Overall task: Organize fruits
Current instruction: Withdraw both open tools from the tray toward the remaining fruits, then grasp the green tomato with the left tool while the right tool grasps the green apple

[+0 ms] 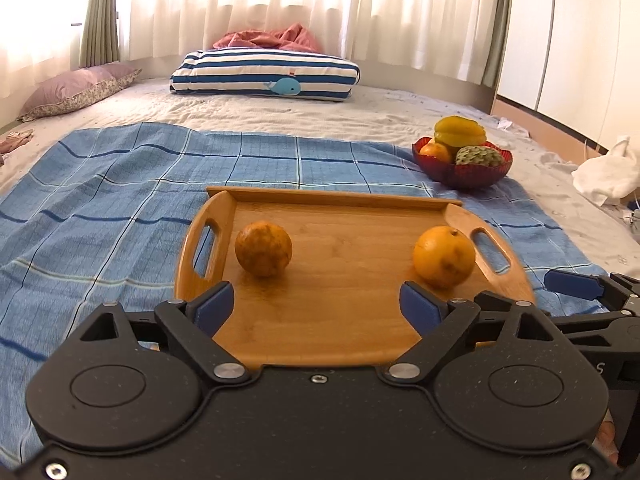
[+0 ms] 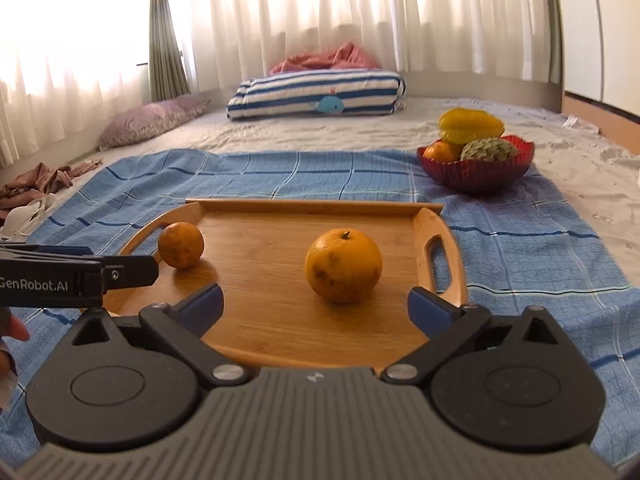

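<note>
A wooden tray (image 1: 344,312) (image 2: 280,320) lies on a blue checked cloth (image 1: 100,208) on the bed. Two oranges sit on it: a left orange (image 1: 263,249) (image 2: 181,245) and a right orange (image 1: 444,256) (image 2: 343,265). A red bowl (image 1: 464,170) (image 2: 476,172) at the far right holds a yellow starfruit (image 1: 460,131) (image 2: 471,125), a green custard apple (image 1: 479,157) (image 2: 488,149) and an orange. My left gripper (image 1: 316,308) is open and empty over the tray's near edge. My right gripper (image 2: 316,306) is open and empty just short of the right orange.
A striped whale pillow (image 1: 264,74) (image 2: 316,94), a purple pillow (image 1: 76,88) and a pink blanket (image 1: 268,37) lie at the head of the bed. White cloth (image 1: 608,176) lies at the right edge. Crumpled clothes (image 2: 40,180) lie at the left.
</note>
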The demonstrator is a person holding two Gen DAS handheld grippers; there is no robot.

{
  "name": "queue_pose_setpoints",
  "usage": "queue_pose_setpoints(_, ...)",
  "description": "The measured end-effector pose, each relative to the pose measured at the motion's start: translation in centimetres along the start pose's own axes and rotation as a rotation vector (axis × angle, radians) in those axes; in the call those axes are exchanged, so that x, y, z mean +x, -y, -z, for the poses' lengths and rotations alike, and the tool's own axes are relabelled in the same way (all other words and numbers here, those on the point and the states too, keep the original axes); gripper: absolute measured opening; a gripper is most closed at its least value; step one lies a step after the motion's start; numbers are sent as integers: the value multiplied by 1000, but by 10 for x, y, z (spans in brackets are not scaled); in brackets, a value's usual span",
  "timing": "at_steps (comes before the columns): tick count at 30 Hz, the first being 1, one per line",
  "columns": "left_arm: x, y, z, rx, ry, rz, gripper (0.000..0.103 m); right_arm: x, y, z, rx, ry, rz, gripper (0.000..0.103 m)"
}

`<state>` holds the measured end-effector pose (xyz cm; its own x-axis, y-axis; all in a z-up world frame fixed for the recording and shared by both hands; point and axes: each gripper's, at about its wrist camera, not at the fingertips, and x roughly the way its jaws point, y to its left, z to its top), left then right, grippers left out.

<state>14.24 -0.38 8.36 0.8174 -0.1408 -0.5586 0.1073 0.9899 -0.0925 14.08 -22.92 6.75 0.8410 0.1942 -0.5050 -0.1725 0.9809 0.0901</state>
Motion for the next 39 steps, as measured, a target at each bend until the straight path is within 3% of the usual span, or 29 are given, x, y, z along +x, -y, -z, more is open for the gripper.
queue_pose_setpoints(9, -24, 0, 35, 8, 28, 9, 92, -29, -7, 30, -50, 93, 73, 103)
queue_pose_setpoints(12, -30, 1, 44, 35, 39, 7, 98, -37, -10, 41, -83, 115, 95, 103)
queue_pose_setpoints(19, -42, 2, 63, 44, 60, 3, 99, -52, -15, 59, -124, 157, 125, 103)
queue_pose_setpoints(32, -38, 7, 84, 84, 113, -32, 99, -46, 3, 80, 10, 136, 163, 103)
queue_pose_setpoints(39, -33, 11, 97, 107, 112, -56, 99, -41, 0, 89, -7, 127, 205, 103)
